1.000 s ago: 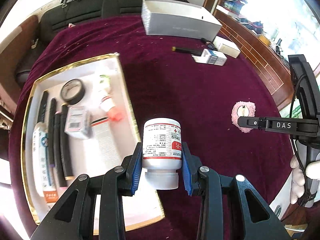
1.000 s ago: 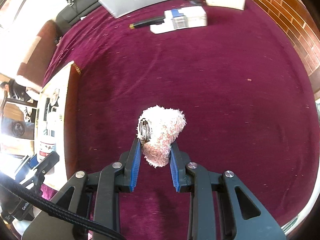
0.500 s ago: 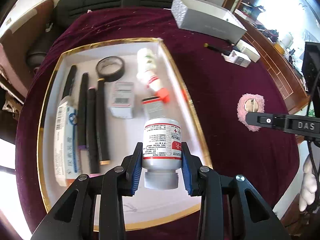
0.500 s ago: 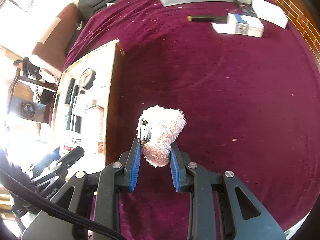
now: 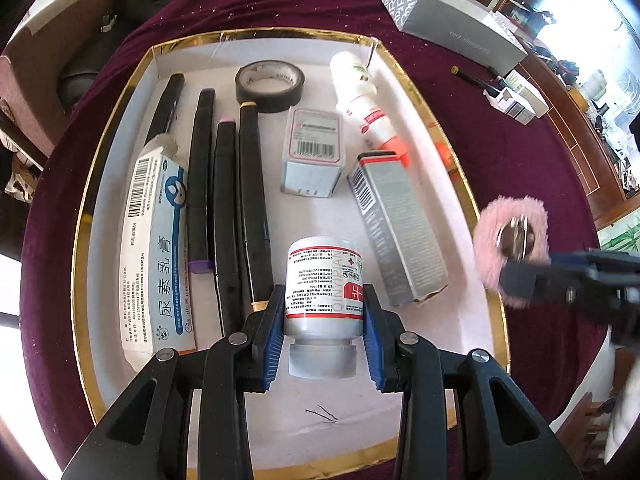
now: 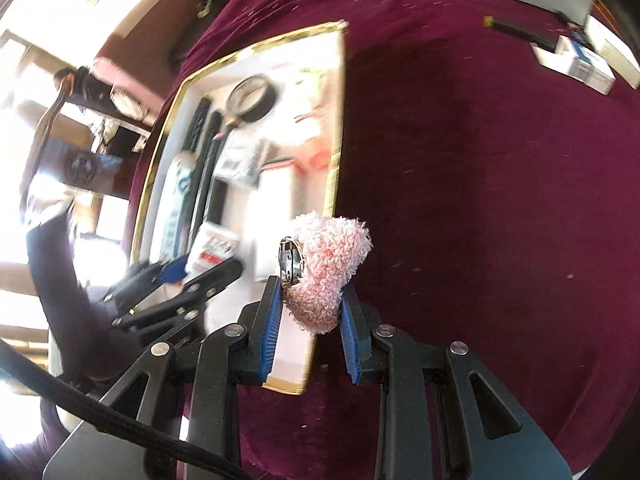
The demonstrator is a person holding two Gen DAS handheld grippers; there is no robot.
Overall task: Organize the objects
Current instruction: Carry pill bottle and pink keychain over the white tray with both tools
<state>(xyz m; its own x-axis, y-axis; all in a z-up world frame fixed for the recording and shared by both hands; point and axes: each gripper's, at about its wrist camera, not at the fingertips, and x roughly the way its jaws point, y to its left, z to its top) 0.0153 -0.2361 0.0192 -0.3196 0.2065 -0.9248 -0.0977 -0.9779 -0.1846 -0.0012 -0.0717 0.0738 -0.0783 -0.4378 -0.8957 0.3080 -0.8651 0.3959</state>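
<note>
My left gripper (image 5: pixel 323 340) is shut on a white pill bottle (image 5: pixel 323 288) with a red and white label, held above the near part of a gold-rimmed white tray (image 5: pixel 82 216). The tray holds black markers (image 5: pixel 224 184), a tape roll (image 5: pixel 270 85), an ointment tube (image 5: pixel 158 248), small boxes and a spray bottle (image 5: pixel 362 96). My right gripper (image 6: pixel 308 320) is shut on a fluffy pink hair clip (image 6: pixel 326 268), held over the tray's right rim (image 6: pixel 336 128). The clip also shows at the right of the left wrist view (image 5: pixel 510 236).
The tray sits on a maroon tablecloth (image 6: pixel 480 200). A long grey box (image 5: pixel 452 16), a dark pen (image 6: pixel 520 30) and small white boxes (image 6: pixel 576 62) lie at the far right of the table. A dark sofa stands behind the table.
My left gripper has carried the bottle leftward and over the tray. My right gripper has moved left with the pink clip, from open cloth to the tray's right rim.
</note>
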